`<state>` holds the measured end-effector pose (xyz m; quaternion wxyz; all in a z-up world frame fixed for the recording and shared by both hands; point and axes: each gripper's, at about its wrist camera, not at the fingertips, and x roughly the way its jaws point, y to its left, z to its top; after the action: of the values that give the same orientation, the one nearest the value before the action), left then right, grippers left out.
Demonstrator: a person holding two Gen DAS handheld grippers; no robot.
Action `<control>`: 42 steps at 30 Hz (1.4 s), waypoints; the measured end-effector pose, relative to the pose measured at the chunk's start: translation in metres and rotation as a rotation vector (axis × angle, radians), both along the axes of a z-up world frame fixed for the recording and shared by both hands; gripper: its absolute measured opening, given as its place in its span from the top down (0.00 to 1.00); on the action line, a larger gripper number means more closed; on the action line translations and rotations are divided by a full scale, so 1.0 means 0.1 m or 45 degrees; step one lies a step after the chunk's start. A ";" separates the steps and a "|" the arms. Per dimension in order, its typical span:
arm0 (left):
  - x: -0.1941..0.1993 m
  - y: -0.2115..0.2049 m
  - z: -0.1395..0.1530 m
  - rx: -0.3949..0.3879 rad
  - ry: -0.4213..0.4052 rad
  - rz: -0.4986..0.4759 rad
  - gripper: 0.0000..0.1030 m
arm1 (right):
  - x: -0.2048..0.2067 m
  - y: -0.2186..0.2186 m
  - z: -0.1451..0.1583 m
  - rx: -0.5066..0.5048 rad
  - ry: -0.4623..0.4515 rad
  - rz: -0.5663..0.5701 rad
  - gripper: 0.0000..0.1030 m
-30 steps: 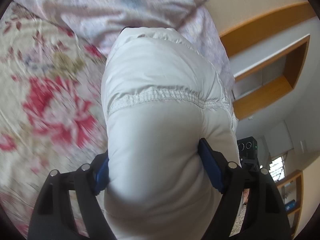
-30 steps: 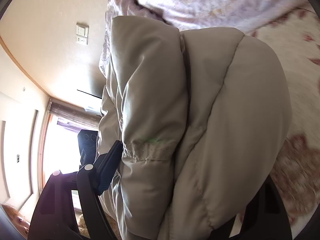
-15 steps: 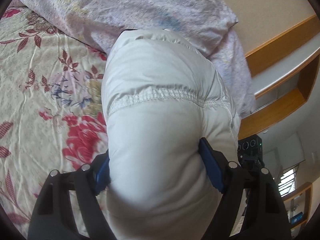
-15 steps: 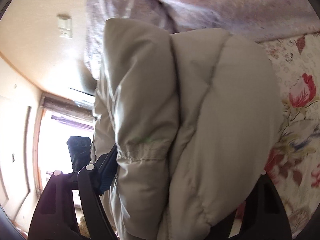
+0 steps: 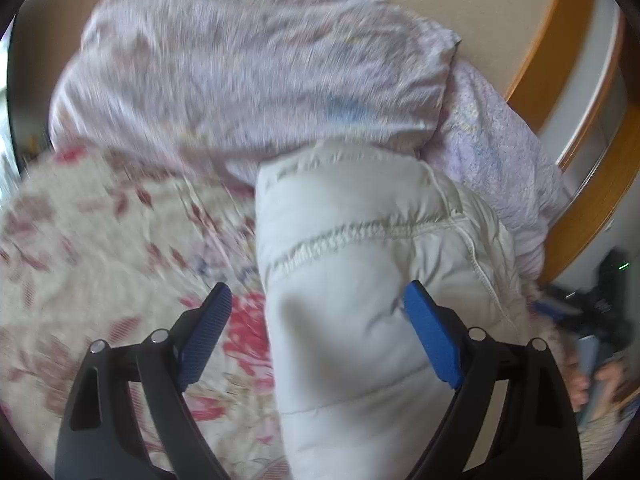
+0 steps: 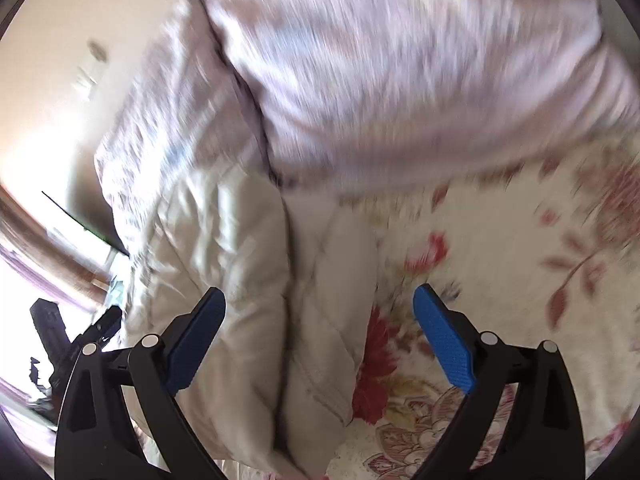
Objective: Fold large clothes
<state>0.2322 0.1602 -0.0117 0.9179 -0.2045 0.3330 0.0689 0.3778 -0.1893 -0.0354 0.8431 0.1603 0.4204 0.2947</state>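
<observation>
The padded jacket (image 5: 360, 280) has been released by both grippers. In the pictures from 1 second and half a second ago, a thick bundle of it was clamped between each pair of jaws; now the jaws of the left gripper (image 5: 318, 334) are spread wide, with the jacket lying between them, touched only on the right side, the other pad standing clear. The jaws of the right gripper (image 6: 320, 336) are likewise wide open, nothing being held; the jacket passes between them nearer the left pad.

The jacket has been laid on the bed (image 6: 500, 280), on its floral cover, at the head end, with its far edge against the lilac pillow (image 5: 260, 72). Both views are blurred by motion, so the exact lie of the folds cannot be told.

It is judged that the fold in hand has been set down, and that the bundle is to be checked, or pressed flat, next.
</observation>
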 end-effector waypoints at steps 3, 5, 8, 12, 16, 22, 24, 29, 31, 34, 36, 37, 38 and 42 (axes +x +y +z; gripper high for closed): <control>0.00 -0.17 0.15 0.107 -0.023 -0.008 0.15 | -0.27 0.25 0.24 -0.096 -0.194 0.020 0.30; 0.02 -0.31 0.21 0.183 -0.020 -0.027 0.15 | -0.37 0.61 0.31 -0.232 -0.297 0.041 0.46; 0.06 -0.45 0.22 0.244 0.000 -0.058 0.17 | -0.37 0.98 0.28 -0.352 -0.396 0.108 0.63; 0.16 -0.56 0.11 0.261 0.071 -0.105 0.25 | -0.32 1.21 0.13 -0.443 -0.463 0.121 0.70; 0.22 -0.64 -0.02 0.289 0.082 -0.117 0.22 | -0.19 1.24 -0.09 -0.467 -0.462 0.107 0.70; 0.32 -0.72 -0.11 0.361 0.083 -0.128 0.15 | -0.09 1.20 -0.26 -0.424 -0.346 0.087 0.70; 0.35 -0.69 -0.16 0.340 0.085 -0.126 0.12 | -0.07 1.24 -0.32 -0.444 -0.341 0.088 0.70; 0.41 -0.64 -0.28 0.309 0.087 -0.128 0.07 | -0.05 1.28 -0.42 -0.458 -0.322 0.087 0.70; 0.42 -0.65 -0.30 0.313 0.088 -0.125 0.07 | -0.04 1.30 -0.44 -0.464 -0.322 0.088 0.70; 0.44 -0.65 -0.34 0.315 0.091 -0.120 0.06 | -0.04 1.32 -0.46 -0.476 -0.324 0.090 0.70; 0.45 -0.64 -0.37 0.311 0.092 -0.118 0.05 | -0.03 1.33 -0.47 -0.475 -0.328 0.090 0.70; 0.46 -0.63 -0.38 0.309 0.093 -0.117 0.04 | -0.03 1.33 -0.47 -0.472 -0.333 0.087 0.70; 0.47 -0.63 -0.39 0.309 0.093 -0.114 0.04 | -0.02 1.33 -0.47 -0.470 -0.336 0.086 0.70; 0.48 -0.62 -0.43 0.302 0.087 -0.111 0.02 | -0.02 1.34 -0.49 -0.459 -0.346 0.085 0.70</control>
<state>0.2807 0.0978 -0.0549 0.9259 -0.0772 0.3623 0.0747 0.3761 -0.0557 -0.0844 0.8967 -0.0478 0.3540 0.2613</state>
